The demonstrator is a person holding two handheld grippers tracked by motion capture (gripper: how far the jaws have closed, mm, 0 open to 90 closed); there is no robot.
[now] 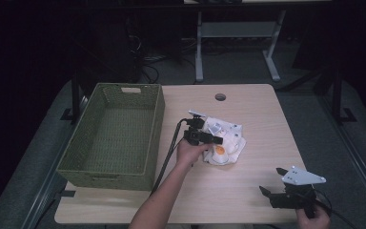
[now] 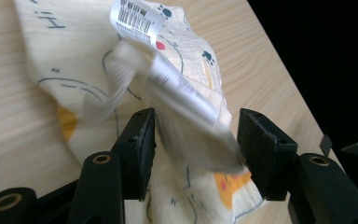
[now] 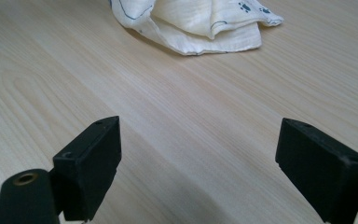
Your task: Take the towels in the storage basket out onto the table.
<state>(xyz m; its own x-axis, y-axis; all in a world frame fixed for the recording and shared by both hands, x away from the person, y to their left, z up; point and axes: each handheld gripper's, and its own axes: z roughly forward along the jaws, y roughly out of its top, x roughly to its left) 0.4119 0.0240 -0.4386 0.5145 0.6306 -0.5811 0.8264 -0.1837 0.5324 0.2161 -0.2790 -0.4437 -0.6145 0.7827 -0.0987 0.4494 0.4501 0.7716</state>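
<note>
Left gripper view: barcode tag (image 2: 135,19) on cloth (image 2: 191,93).

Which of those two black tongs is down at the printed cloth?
The left tongs, mid-table: their jaws stand open on either side of the cream cloth and its tags. The right tongs are open over bare wood by the near edge.

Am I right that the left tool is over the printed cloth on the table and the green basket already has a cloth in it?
Not quite. The left tool is over the printed cloth on the table, but the high view shows the green basket holds nothing.
</note>
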